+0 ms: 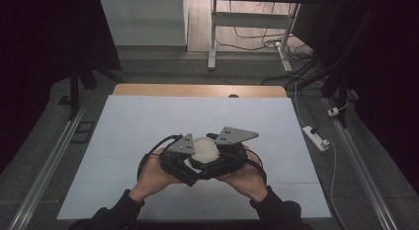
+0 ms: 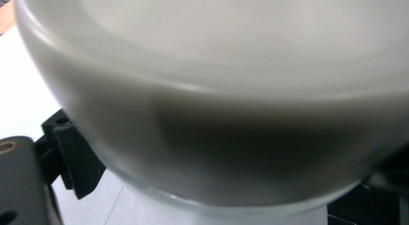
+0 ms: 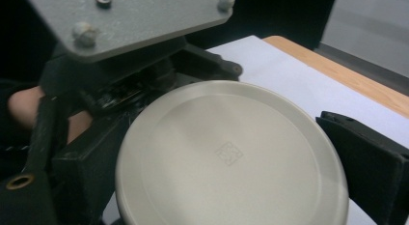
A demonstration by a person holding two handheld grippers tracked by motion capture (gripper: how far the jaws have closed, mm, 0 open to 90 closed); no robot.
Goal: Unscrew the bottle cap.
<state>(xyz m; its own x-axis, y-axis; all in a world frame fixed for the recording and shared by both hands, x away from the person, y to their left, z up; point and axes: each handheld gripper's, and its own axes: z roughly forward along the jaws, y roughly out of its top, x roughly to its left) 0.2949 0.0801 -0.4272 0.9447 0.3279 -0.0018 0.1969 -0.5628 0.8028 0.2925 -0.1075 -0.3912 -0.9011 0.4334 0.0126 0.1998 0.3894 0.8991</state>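
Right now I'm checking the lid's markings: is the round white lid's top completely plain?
No: the right gripper view shows a small square embossed emblem near the centre of the white lid.

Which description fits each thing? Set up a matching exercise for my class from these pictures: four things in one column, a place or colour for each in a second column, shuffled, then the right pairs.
Things
1. round jar
2. white sheet
3. power strip
4. wooden table

Descriptions
A. on the floor to the right of the table
B. between the left gripper and the right gripper
C. a light brown strip along the far side
D. covers most of the table top

Pairs: 1-B, 2-D, 3-A, 4-C
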